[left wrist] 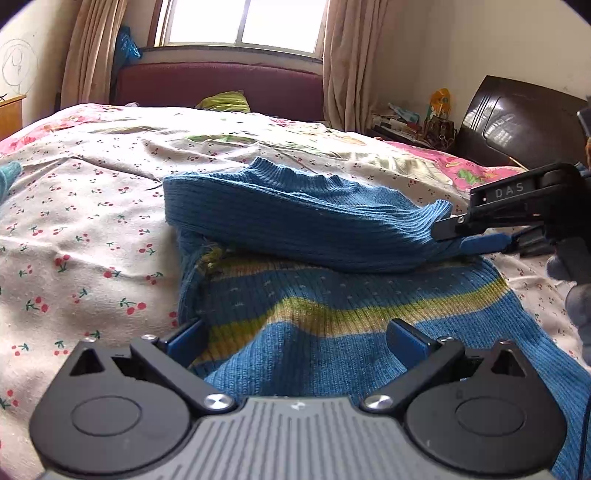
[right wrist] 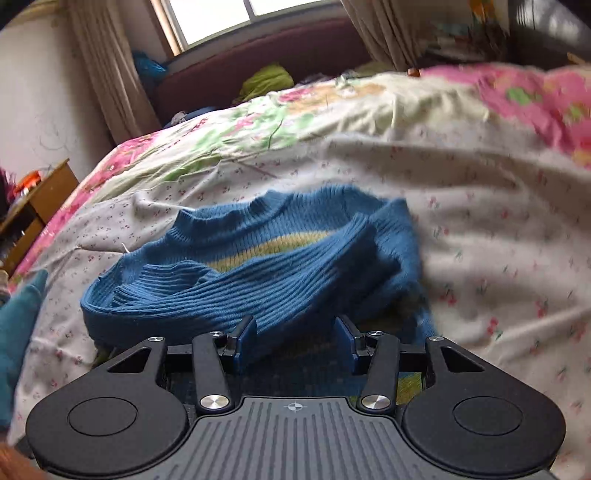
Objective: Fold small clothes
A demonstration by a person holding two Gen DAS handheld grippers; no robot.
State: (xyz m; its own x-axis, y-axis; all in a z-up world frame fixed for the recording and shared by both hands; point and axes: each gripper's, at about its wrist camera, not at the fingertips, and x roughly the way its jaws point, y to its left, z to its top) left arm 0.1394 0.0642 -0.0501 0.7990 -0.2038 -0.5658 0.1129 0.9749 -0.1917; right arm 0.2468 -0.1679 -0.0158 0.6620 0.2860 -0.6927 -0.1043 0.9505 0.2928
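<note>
On the bed: one small blue knit sweater (left wrist: pixel 332 302) lies on the cherry-print sheet (left wrist: pixel 81 229), its body flat, with a yellow-green stripe across it.
Sleeve: one ribbed blue sleeve (left wrist: pixel 295 221) is folded across the sweater's upper body; I count only this one, and where the other sleeve lies I cannot make out.
My left gripper (left wrist: pixel 295 338): jaws spread wide, both blue pads showing, hovering low over the sweater's lower half; neither pad pinches the knit, though whether they touch it I cannot tell.
My right gripper (right wrist: pixel 295 341): in its own view the jaws stand apart with the sleeve's cuff end between the pads; the knit lies against the left pad, a gap shows beside the right pad, so it is not clamped.
Right gripper from the left view (left wrist: pixel 480 229): seen side-on at the sleeve's cuff, one black finger over the cuff, one blue pad under it; my gloved hand behind is cut off by the frame edge.
Hidden: the sweater's hem sits under my left gripper's body; the right view is blurred toward its right side.
Cut off: a teal cloth (right wrist: pixel 18 332) shows only at the left edge.
Counted beyond the bed: one window (left wrist: pixel 243 22), two curtains, one green cloth (left wrist: pixel 225 101) by the maroon headboard (left wrist: pixel 221 85).
</note>
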